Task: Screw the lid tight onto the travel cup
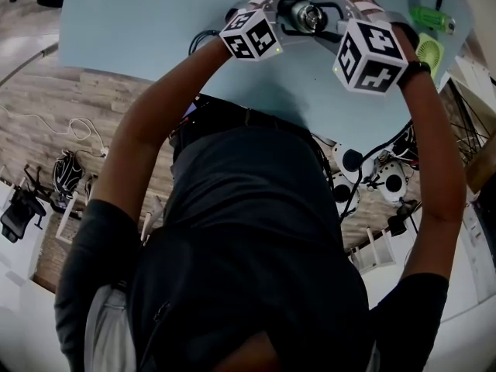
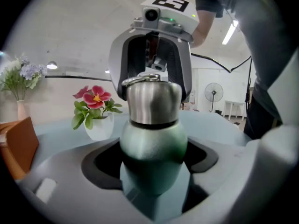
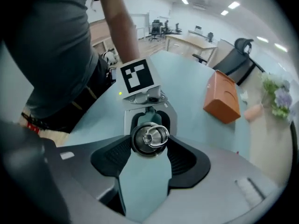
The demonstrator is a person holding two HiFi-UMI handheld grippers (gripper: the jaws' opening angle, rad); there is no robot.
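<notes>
The travel cup hangs in the air over the light blue table point(image 1: 139, 22), held between both grippers. Its green body point(image 2: 152, 143) sits in my left gripper point(image 2: 152, 160), whose jaws are shut on it. The steel lid point(image 2: 153, 101) is on the cup's mouth, with a wire ring on top. My right gripper point(image 3: 149, 143) faces the cup end-on, and its ribbed pads point(image 3: 122, 153) press the sides of the lid point(image 3: 149, 138). In the head view the lid point(image 1: 310, 15) shows between the left gripper point(image 1: 291, 10) and the right gripper point(image 1: 332, 20).
A white pot of red flowers point(image 2: 96, 113) and a vase of pale flowers point(image 2: 18, 78) stand on the table. An orange box point(image 3: 223, 98) lies farther along. A small green fan point(image 1: 430, 50) is at the table's right edge. Cables and gear lie on the floor point(image 1: 372, 177).
</notes>
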